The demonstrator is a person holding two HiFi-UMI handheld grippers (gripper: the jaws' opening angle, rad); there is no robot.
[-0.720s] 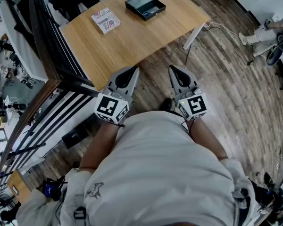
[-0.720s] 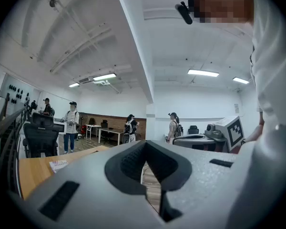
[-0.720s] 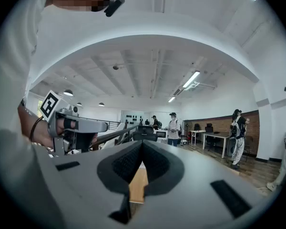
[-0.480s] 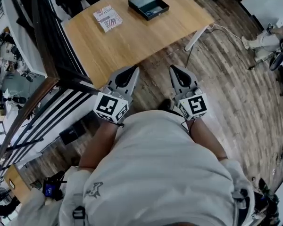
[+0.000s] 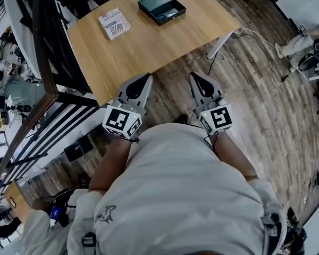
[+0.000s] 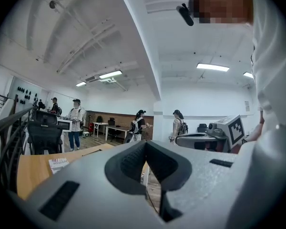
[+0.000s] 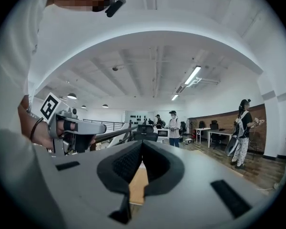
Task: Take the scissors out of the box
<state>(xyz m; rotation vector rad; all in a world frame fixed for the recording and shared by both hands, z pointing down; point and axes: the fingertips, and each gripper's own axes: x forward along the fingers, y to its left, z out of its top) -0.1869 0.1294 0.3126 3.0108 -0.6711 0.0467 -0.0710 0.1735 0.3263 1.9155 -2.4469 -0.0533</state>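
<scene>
An open black box (image 5: 161, 7) lies at the far side of the wooden table (image 5: 149, 47); something small with blue in it rests inside, too small to tell as scissors. My left gripper (image 5: 147, 77) and right gripper (image 5: 193, 76) are held level side by side close to my body, short of the table's near edge and well away from the box. Both are shut with nothing between their jaws. In the left gripper view the left gripper (image 6: 145, 144) points over the table; in the right gripper view the right gripper (image 7: 142, 144) shows a strip of tabletop beyond its tips.
A printed booklet (image 5: 114, 23) lies on the table left of the box. A dark metal railing (image 5: 53, 89) runs along the left. The table's white leg (image 5: 219, 40) and a cable (image 5: 255, 33) are on the wooden floor at right. Several people stand far back in the room.
Both grippers stay shut in front of my body. The table, box and booklet shift slightly left in the head view as the camera moves.
</scene>
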